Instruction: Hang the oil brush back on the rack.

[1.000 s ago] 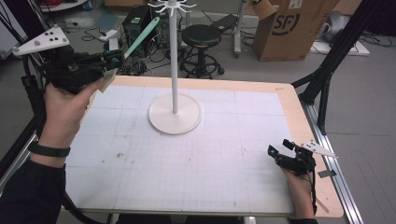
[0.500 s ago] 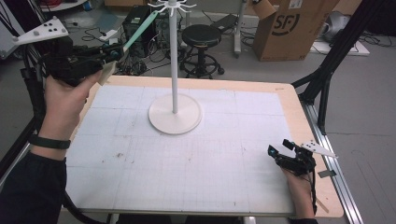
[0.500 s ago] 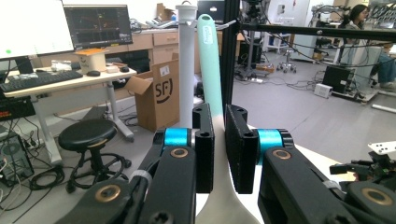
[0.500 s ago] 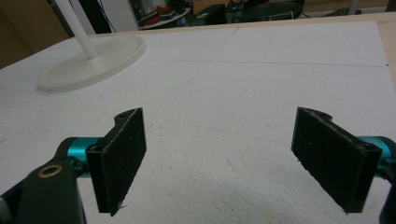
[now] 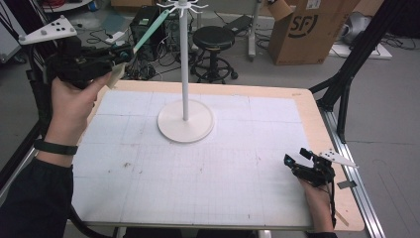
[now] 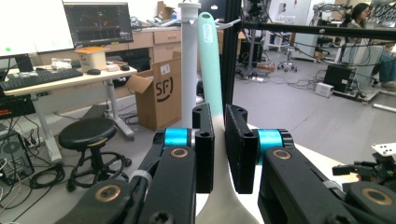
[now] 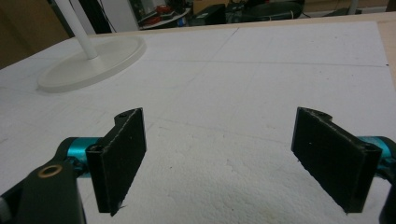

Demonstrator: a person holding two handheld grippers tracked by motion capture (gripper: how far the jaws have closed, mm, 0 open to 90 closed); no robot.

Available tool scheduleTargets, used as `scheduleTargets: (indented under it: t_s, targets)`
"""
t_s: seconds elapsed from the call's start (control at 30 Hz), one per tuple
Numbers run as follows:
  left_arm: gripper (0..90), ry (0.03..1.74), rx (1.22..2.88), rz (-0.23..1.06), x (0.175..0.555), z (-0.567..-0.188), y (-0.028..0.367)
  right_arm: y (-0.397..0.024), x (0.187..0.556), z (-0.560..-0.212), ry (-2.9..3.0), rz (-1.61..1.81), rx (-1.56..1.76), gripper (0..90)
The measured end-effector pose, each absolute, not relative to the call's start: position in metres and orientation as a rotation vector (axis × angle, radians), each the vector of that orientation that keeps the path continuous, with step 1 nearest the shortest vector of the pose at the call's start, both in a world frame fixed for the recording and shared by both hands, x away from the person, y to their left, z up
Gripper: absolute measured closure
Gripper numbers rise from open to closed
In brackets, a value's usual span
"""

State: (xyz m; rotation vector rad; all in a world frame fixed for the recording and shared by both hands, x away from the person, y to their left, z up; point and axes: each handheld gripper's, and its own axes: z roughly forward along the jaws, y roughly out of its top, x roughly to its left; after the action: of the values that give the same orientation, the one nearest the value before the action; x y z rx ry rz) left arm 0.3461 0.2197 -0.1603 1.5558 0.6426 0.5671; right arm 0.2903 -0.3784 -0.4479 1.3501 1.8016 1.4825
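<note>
Evidently, aim: hang the utensil.
Left gripper (image 5: 115, 55): clamps mint-handled cream plastic spatula (image 5: 148, 30), upper left, toward white hook stand (image 5: 184, 74).
Right gripper (image 7: 233, 163): agape, lower right, idle.

The white stand (image 5: 184, 119) alone blocks the mat's (image 5: 237, 178) far middle; elsewhere it lies open.

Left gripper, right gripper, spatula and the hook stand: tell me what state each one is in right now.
left gripper: shut on spatula, raised off the table's left rear corner.
right gripper: open, low over the mat.
spatula: gripped at its neck, mint handle aimed at the stand's top.
hook stand: upright, hooks bare.
</note>
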Motion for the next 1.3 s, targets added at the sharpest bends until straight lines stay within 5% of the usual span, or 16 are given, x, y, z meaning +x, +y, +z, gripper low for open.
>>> scheduleTargets:
  t_s: [1.3]
  targets:
    - [82.1,0.683,1.604,0.571,0.366,-0.172,0.204,-0.378,0.290,-0.448,1.807,1.479,1.351,17.1]
